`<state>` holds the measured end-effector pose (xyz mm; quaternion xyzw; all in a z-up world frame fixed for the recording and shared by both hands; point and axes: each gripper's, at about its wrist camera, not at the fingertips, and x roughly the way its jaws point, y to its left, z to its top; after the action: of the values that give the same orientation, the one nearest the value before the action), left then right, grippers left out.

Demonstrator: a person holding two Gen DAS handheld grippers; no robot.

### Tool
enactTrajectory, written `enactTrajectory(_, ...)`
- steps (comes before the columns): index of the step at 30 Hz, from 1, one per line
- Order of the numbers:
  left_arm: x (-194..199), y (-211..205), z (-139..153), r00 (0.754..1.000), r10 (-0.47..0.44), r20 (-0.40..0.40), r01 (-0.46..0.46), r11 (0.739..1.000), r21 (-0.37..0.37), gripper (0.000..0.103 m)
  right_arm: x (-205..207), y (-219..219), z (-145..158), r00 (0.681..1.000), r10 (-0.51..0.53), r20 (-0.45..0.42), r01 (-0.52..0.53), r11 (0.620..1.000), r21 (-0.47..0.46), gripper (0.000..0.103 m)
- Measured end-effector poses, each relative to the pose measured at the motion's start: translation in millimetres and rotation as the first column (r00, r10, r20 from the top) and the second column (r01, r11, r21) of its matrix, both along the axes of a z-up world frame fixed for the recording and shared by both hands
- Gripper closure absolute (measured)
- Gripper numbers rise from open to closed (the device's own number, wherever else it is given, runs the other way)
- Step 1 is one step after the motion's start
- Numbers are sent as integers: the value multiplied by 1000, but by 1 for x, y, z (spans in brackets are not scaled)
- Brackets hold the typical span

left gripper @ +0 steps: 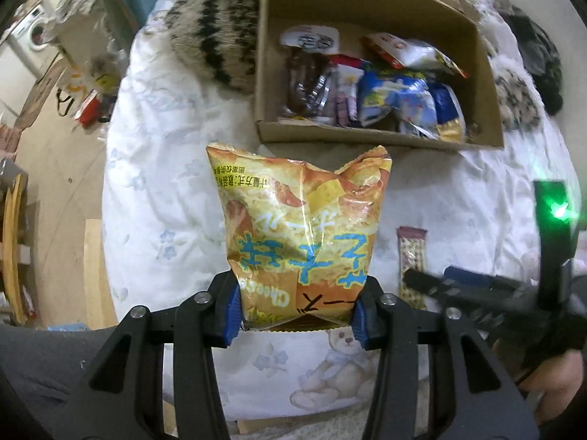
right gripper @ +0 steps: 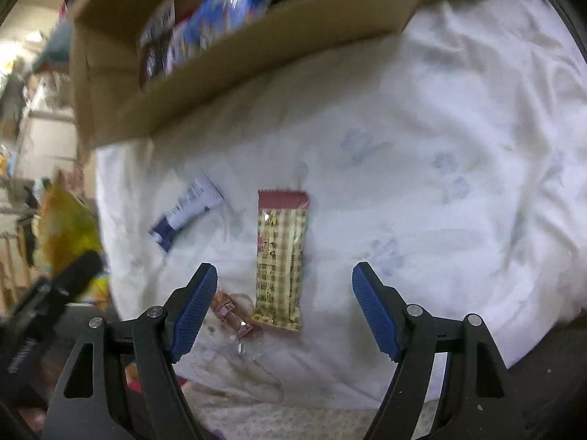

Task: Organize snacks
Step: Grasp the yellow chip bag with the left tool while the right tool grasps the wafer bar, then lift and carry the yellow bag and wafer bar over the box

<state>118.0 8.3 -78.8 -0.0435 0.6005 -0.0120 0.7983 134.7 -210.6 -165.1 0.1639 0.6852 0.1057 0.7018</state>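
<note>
My left gripper is shut on a yellow-orange cheese snack bag and holds it upright above the white quilt, in front of the cardboard box. The box holds several snack packs. My right gripper is open and empty, just above a beige and maroon snack bar lying on the quilt. The bar also shows in the left wrist view. A small blue and white packet lies left of the bar. A small wrapped candy lies near my left finger. The box is beyond.
A white quilt with a bear print covers the bed. A striped furry blanket lies behind the box. The bed's left edge drops to a floor with clutter. The right gripper body shows in the left wrist view.
</note>
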Motion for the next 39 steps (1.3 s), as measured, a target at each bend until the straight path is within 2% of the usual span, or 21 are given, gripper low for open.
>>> enactTrajectory(2,1,0,0,1000,4,8,-4,1000,-19,60,1,14,-7,999,40,-1,-40,998,-41,24)
enactTrajectory(5,0,2,4,999,3,36,-3,1000,4,60,2,26,-14,997,71,4,-71,994,-78,24)
enactTrajectory(7,0,3,3,1000,10,30,-10,1000,-5,60,1,29,-18,997,83,9,-81,991,-102,24)
enactTrajectory(20,2,3,-6,999,34,14,-34,999,34,60,-2,35,-16,991,133,29,-127,980,-150,27)
enactTrajectory(23,2,3,-7,999,34,13,-35,998,44,60,-2,39,-14,985,167,39,-156,967,-204,55)
enactTrajectory(24,2,4,-8,999,37,11,-37,999,40,60,-2,39,-12,984,174,47,-159,962,-221,76)
enactTrajectory(27,2,7,-8,999,50,7,-50,999,14,60,-4,37,11,978,143,152,-115,977,-178,75)
enactTrajectory(29,2,6,-7,999,48,15,-48,999,26,60,-4,33,33,963,114,243,-77,985,-157,75)
enactTrajectory(30,1,6,-7,999,47,18,-47,998,31,60,-4,29,38,961,92,260,-58,989,-135,75)
enactTrajectory(34,2,5,-7,999,50,17,-50,998,34,60,-4,16,35,974,31,224,-14,997,-75,75)
enactTrajectory(39,2,6,-7,998,54,22,-55,998,39,60,-8,18,39,972,38,232,-23,998,-66,75)
